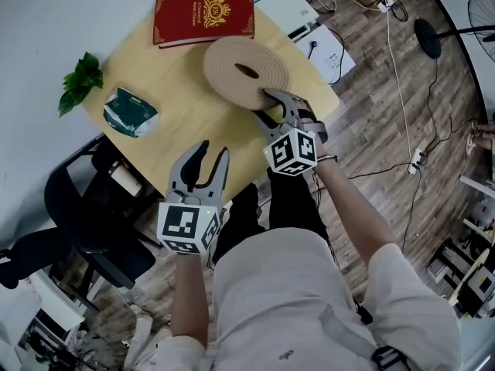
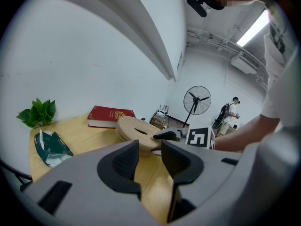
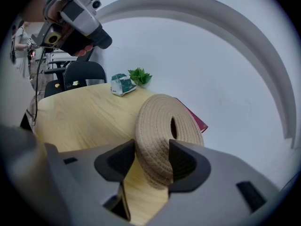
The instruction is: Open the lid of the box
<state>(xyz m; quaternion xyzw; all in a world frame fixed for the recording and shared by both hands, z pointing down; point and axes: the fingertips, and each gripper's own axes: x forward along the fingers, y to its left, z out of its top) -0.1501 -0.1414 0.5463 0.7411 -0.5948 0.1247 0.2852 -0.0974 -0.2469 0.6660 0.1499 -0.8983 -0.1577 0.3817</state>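
A light wooden table (image 1: 174, 126) is seen below the person, with a white wall along its far left side. A dark office chair (image 1: 93, 222) is placed at its near left edge.

A round woven box (image 1: 244, 69), the task's thing, is set on the right part of the table, and its woven lid (image 1: 232, 56) with a dark slot in the middle is on top. Just beyond it, at the far edge, a red book (image 1: 205, 14) is laid flat.

The right gripper (image 1: 264, 104) is closed on the near rim of the woven lid, with the jaws kept wide by the thick rim. The left gripper (image 1: 213, 149) is held over the near table edge, well apart from the box; its jaws are narrowly apart and nothing is between them.

A green packet (image 1: 130, 112) and a small green plant (image 1: 81, 79) are found at the left edge.
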